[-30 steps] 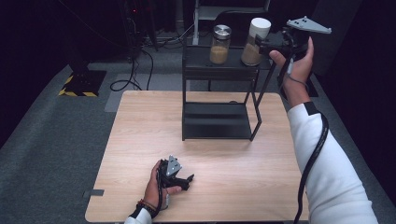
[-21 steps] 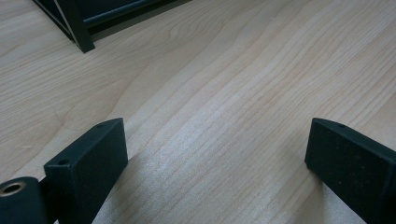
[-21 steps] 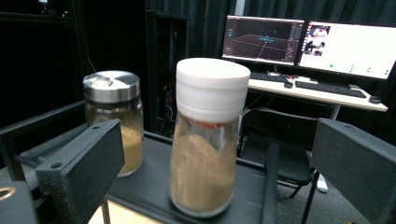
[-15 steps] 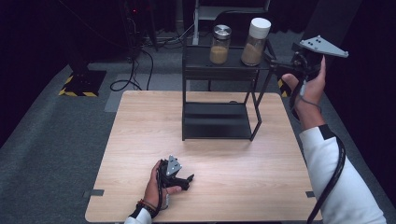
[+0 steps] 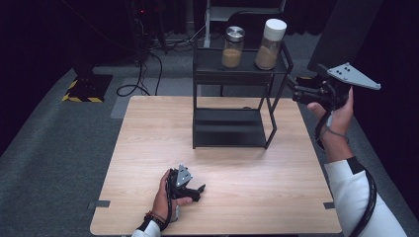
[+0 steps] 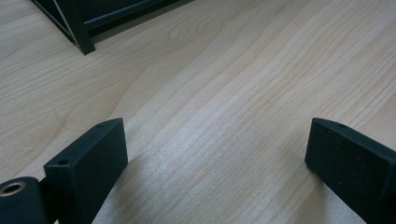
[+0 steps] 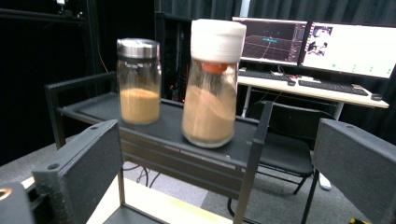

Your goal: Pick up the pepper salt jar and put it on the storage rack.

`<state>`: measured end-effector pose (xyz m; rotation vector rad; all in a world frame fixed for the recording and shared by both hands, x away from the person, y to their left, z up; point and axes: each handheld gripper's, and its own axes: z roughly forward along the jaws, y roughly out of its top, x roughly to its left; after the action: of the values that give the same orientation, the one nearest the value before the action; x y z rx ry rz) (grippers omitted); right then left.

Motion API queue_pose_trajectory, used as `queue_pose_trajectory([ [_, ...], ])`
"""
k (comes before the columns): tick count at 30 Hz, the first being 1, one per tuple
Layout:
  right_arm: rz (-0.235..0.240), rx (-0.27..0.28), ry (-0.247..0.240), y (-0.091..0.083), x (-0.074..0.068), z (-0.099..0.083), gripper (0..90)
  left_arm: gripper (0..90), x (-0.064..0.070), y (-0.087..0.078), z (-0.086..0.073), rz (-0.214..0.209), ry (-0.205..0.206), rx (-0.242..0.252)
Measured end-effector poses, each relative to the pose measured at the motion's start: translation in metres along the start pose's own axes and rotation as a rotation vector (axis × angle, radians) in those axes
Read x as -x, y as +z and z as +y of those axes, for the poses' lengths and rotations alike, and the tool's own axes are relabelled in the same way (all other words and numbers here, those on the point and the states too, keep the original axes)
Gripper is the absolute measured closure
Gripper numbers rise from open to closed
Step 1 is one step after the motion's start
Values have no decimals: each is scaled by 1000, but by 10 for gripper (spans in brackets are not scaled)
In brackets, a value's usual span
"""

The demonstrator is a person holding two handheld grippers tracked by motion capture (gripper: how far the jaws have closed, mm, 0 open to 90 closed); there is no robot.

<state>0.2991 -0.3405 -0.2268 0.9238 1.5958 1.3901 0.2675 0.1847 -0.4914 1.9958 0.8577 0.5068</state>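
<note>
If you swing your right gripper (image 5: 296,92), jaws wide, toward the white-lidded jar (image 7: 212,81), you may topple it off the shelf (image 5: 237,74); left gripper (image 5: 197,190) rests wide open.

My right sleeve (image 5: 353,190) is white with a black cuff band, and a black cable (image 5: 368,205) loops along it. A beaded bracelet (image 5: 154,217) circles my left wrist, above a white cuff (image 5: 143,231).
</note>
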Motion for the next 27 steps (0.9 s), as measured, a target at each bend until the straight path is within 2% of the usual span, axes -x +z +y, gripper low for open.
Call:
queue_pose_trajectory([
  [16,14,-37,-25,-26,-1,-37,15,56,0,0,0,-1,1,-1],
  [27,52,-67,15,-37,3,-66,15,56,0,0,0,0,2,0],
])
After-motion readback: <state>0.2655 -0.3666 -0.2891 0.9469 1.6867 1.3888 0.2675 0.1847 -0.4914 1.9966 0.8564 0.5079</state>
